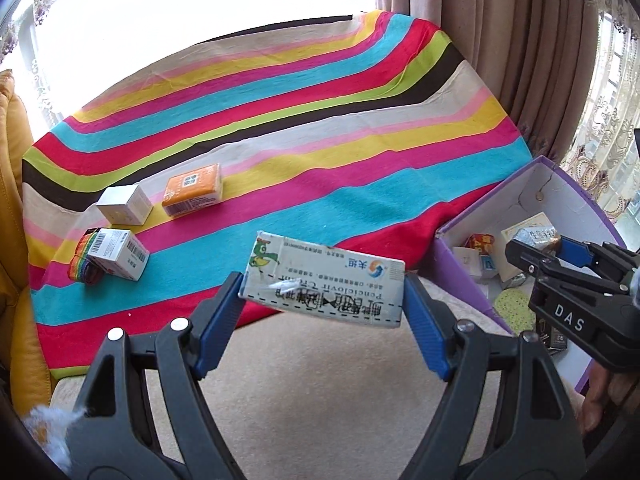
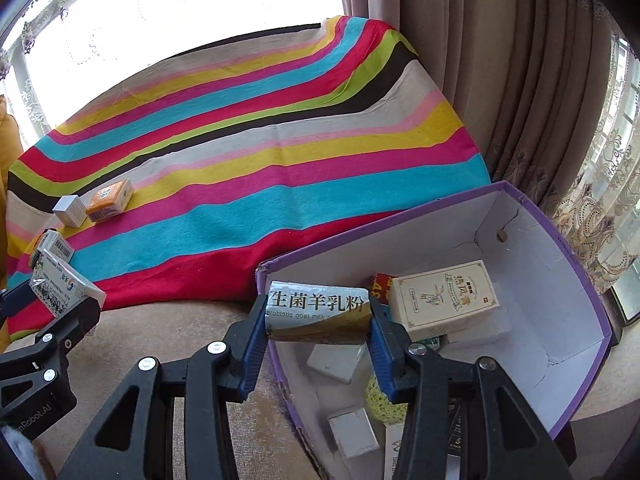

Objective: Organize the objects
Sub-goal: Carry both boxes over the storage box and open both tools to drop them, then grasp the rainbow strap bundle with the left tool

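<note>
My left gripper [image 1: 322, 304] is shut on a white cream box [image 1: 324, 282] with a green cartoon figure, held above the front edge of the striped blanket; it also shows in the right wrist view [image 2: 60, 288]. My right gripper [image 2: 318, 320] is shut on a silver and gold goat milk powder sachet [image 2: 318, 312], held over the near left corner of the purple box [image 2: 584, 292], which holds several small boxes, among them a cream carton [image 2: 444, 294]. The right gripper also shows in the left wrist view [image 1: 560, 252].
On the striped blanket [image 1: 280, 140] at the left lie an orange box [image 1: 194, 190], a white cube box [image 1: 124, 204] and a white barcoded box [image 1: 118, 254] on a rainbow-striped item [image 1: 82, 264]. Curtains [image 1: 520, 40] hang behind at right. A yellow cushion [image 1: 12, 200] is at far left.
</note>
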`<act>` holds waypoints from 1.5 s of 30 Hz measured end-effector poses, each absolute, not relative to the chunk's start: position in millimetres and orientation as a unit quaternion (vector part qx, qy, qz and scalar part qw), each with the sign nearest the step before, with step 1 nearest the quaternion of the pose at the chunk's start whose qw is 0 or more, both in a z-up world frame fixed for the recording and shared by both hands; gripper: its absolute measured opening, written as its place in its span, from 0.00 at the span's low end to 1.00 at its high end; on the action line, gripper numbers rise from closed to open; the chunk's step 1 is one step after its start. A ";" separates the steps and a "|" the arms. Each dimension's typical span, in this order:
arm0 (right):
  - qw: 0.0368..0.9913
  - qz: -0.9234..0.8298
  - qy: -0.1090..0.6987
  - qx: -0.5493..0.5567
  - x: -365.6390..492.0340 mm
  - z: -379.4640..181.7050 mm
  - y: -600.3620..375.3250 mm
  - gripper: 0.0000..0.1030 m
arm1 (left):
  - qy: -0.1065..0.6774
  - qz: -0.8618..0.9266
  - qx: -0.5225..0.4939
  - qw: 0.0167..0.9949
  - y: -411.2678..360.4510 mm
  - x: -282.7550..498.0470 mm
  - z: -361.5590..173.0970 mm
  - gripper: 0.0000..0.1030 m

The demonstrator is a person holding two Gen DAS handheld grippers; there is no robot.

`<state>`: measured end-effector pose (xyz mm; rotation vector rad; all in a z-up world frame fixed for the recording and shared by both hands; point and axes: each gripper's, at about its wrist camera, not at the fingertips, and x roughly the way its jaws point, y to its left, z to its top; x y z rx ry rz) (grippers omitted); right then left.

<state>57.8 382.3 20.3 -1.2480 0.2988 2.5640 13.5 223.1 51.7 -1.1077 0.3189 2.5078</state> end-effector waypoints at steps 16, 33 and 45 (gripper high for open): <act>0.241 0.866 0.123 -0.421 92.5 27.0 443.8 0.66 | 0.050 0.849 -0.381 0.362 294.9 18.1 67.4 0.90; 0.171 0.884 0.110 -0.421 73.6 36.7 390.7 0.80 | -0.005 0.879 -0.400 0.260 193.9 -6.9 60.4 0.91; 0.102 0.889 0.065 -0.441 46.8 31.9 319.1 0.80 | -0.050 0.899 -0.412 0.144 66.3 -34.6 48.8 0.91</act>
